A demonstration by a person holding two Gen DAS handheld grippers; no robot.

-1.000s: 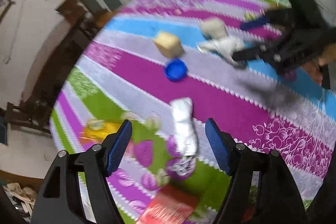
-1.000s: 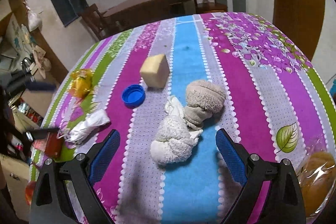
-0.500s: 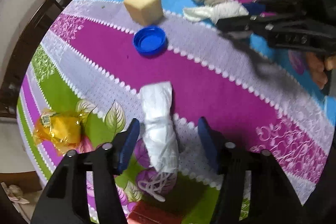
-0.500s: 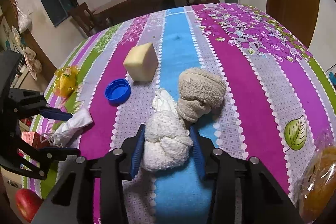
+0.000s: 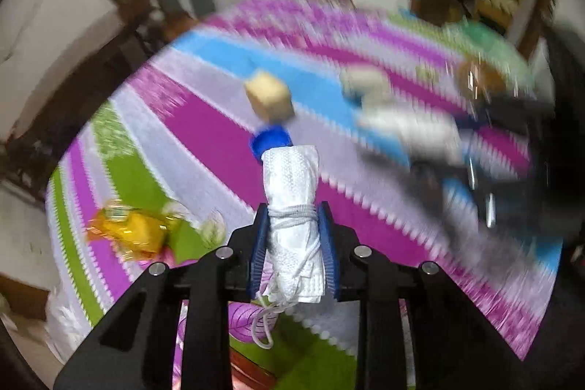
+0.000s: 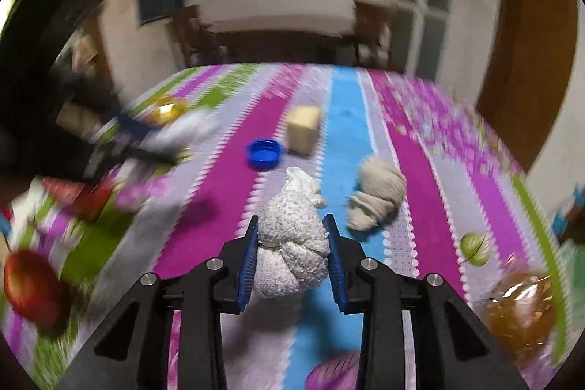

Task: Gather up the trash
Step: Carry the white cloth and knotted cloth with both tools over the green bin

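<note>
In the left wrist view my left gripper (image 5: 292, 211) has its jaws closing, the blue pads pressing on a white rolled mask tied with string (image 5: 290, 170), held above the striped tablecloth (image 5: 204, 134). In the right wrist view my right gripper (image 6: 290, 221) has its jaws closing too, pads pressed on a white knotted cloth wad (image 6: 289, 203) that hangs over the table. A beige cloth wad (image 6: 376, 198) lies just to its right, apart from it. A blue bottle cap (image 6: 264, 153) and a yellow sponge block (image 6: 303, 128) sit farther back.
A yellow wrapper (image 5: 128, 233) lies at the table's left edge. An apple (image 6: 31, 286) and a red packet (image 6: 73, 192) are at the near left in the right wrist view, and an amber wrapped ball (image 6: 523, 313) at the near right. Chairs stand beyond the table.
Both grippers went from wide open to closed on their items. The mask roll and the white wad have come up off the cloth, and the white wad has parted from the beige one.
</note>
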